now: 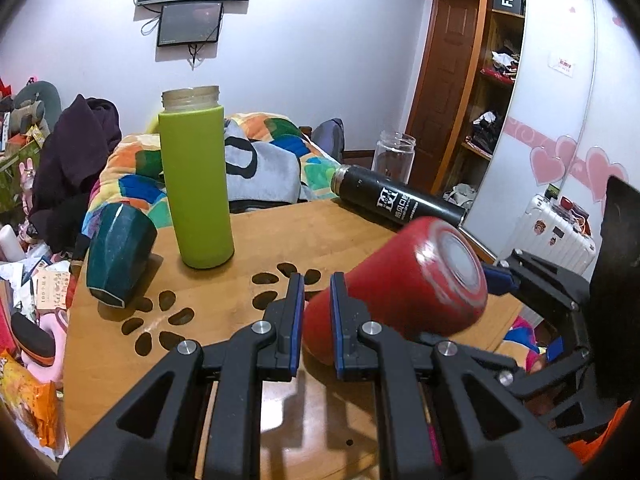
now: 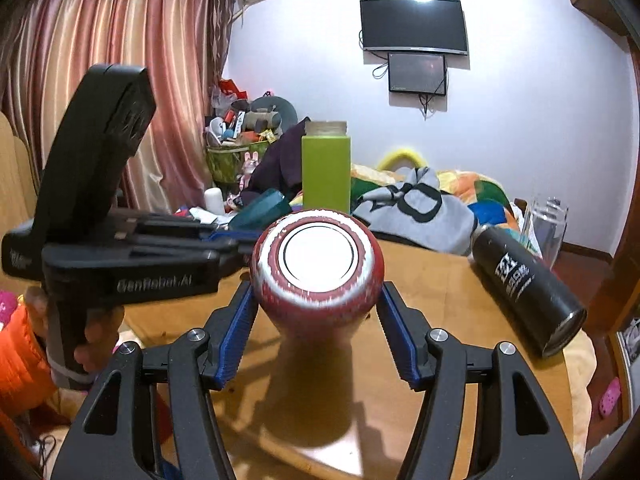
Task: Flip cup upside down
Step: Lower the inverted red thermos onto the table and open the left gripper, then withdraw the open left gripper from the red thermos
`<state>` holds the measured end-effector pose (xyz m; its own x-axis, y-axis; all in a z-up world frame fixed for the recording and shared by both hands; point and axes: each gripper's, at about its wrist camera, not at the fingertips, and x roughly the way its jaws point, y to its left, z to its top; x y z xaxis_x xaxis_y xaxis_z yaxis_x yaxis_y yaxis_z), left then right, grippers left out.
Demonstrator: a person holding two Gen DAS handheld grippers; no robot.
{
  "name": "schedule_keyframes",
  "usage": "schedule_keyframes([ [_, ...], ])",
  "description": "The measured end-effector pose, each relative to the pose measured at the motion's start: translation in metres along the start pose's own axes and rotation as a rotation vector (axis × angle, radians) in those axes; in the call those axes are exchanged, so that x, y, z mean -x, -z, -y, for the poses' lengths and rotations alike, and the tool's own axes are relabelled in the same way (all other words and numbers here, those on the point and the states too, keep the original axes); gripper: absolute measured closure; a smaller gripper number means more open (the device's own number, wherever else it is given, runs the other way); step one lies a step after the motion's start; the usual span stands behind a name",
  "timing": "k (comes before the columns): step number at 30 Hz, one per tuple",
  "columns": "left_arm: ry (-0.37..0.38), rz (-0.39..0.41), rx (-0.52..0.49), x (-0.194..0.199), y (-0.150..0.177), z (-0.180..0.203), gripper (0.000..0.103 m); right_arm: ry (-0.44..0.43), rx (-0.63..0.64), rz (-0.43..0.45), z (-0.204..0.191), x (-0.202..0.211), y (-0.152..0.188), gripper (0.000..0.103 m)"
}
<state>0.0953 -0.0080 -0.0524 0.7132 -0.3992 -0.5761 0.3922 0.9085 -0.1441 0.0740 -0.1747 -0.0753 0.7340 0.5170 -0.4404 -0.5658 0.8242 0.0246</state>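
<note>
A red cup (image 1: 404, 280) with a white base ring is held tilted above the wooden table (image 1: 248, 236), base up and toward the cameras. In the right wrist view the red cup (image 2: 318, 272) sits between my right gripper's (image 2: 318, 300) blue pads, which close on its sides. My left gripper (image 1: 316, 284) is just left of the cup; its jaws stand narrowly apart with nothing between them, the right finger touching or very near the cup's side. My left gripper also shows in the right wrist view (image 2: 236, 242), left of the cup.
A tall green bottle (image 1: 196, 184) stands upright at the table's middle. A dark teal cup (image 1: 118, 256) sits tilted at the left edge. A black flask (image 1: 400, 200) lies on its side at the right, near a clear glass jar (image 1: 394, 156). A cluttered bed lies behind.
</note>
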Motion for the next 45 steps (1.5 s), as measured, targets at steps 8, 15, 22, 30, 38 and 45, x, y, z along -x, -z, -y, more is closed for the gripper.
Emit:
schedule_keyframes([
  [8, 0.003, -0.001, 0.055, -0.01, -0.006, -0.015, 0.093, 0.01, -0.029, -0.015, 0.006, -0.021, -0.013, 0.045],
  [15, 0.01, -0.008, 0.095, -0.02, -0.006, -0.024, 0.093, 0.011, -0.068, -0.037, 0.01, -0.033, -0.019, 0.046],
  [22, 0.007, -0.009, 0.125, -0.019, 0.0, -0.031, 0.088, -0.004, -0.057, -0.064, 0.005, -0.035, -0.015, 0.046],
  [30, -0.068, 0.05, 0.095, 0.005, 0.002, -0.025, 0.075, 0.004, -0.069, -0.06, 0.01, -0.025, -0.012, 0.046],
  [38, -0.149, 0.18, 0.059, 0.051, 0.008, -0.006, 0.047, 0.067, -0.102, 0.017, 0.021, 0.019, -0.017, 0.038],
  [45, -0.222, 0.29, 0.085, 0.082, 0.01, 0.007, 0.001, 0.137, -0.117, 0.089, 0.022, 0.056, -0.025, 0.015],
])
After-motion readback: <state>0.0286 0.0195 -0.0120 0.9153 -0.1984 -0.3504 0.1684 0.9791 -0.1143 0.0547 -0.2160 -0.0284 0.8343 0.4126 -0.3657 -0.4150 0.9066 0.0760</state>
